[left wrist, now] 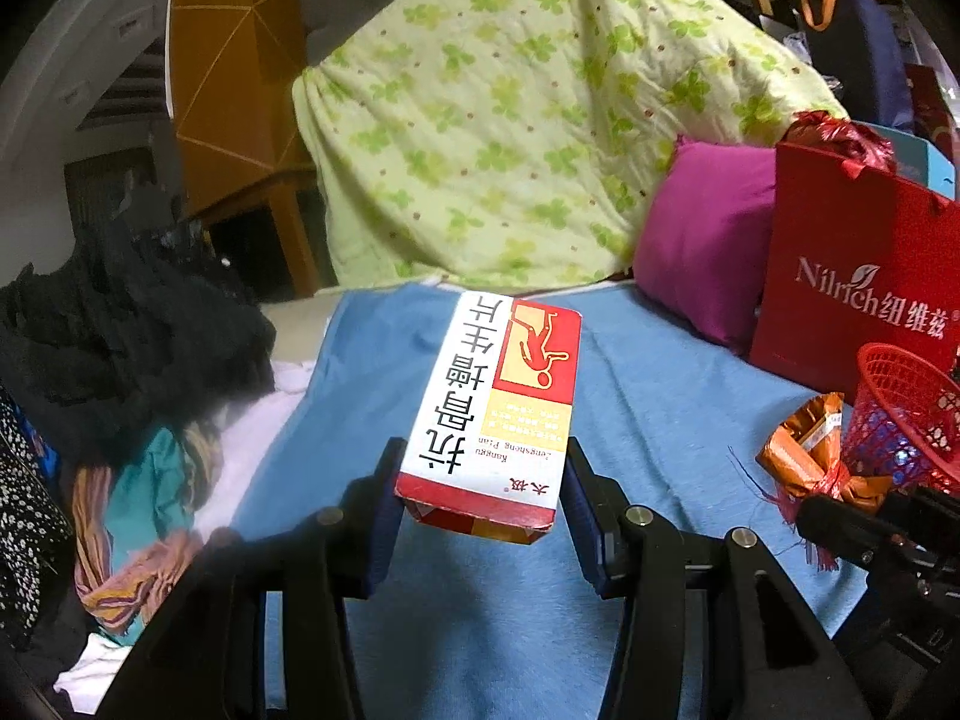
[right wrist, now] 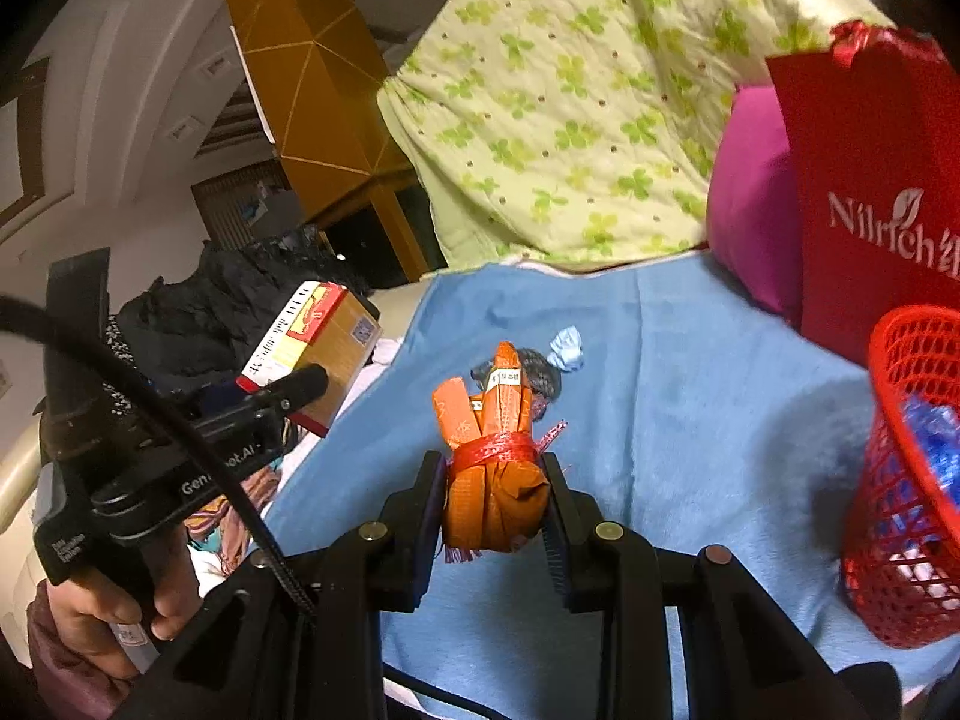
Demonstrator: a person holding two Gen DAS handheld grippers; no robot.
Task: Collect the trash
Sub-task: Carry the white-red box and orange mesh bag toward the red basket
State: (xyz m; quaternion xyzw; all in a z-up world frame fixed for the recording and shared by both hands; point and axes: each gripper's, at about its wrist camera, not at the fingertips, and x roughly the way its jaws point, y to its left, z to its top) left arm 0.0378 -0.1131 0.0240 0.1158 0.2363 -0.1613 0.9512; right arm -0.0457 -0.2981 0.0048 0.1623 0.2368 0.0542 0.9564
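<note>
My left gripper (left wrist: 480, 480) is shut on a red, white and yellow medicine box (left wrist: 498, 396) and holds it above the blue cloth (left wrist: 648, 408); the box also shows in the right wrist view (right wrist: 312, 348). My right gripper (right wrist: 495, 480) is shut on an orange wrapper bundle (right wrist: 492, 468) tied with red string, also visible in the left wrist view (left wrist: 810, 456). A red mesh basket (right wrist: 906, 480) stands at the right and holds blue and white scraps. A crumpled pale-blue paper (right wrist: 567, 348) and a grey wad (right wrist: 534, 375) lie on the cloth beyond the bundle.
A red Nilrich paper bag (left wrist: 858, 276) and a magenta pillow (left wrist: 708, 240) stand at the back right. A green clover-print quilt (left wrist: 510, 120) is piled behind. Dark and coloured clothes (left wrist: 120, 360) lie heaped at the left.
</note>
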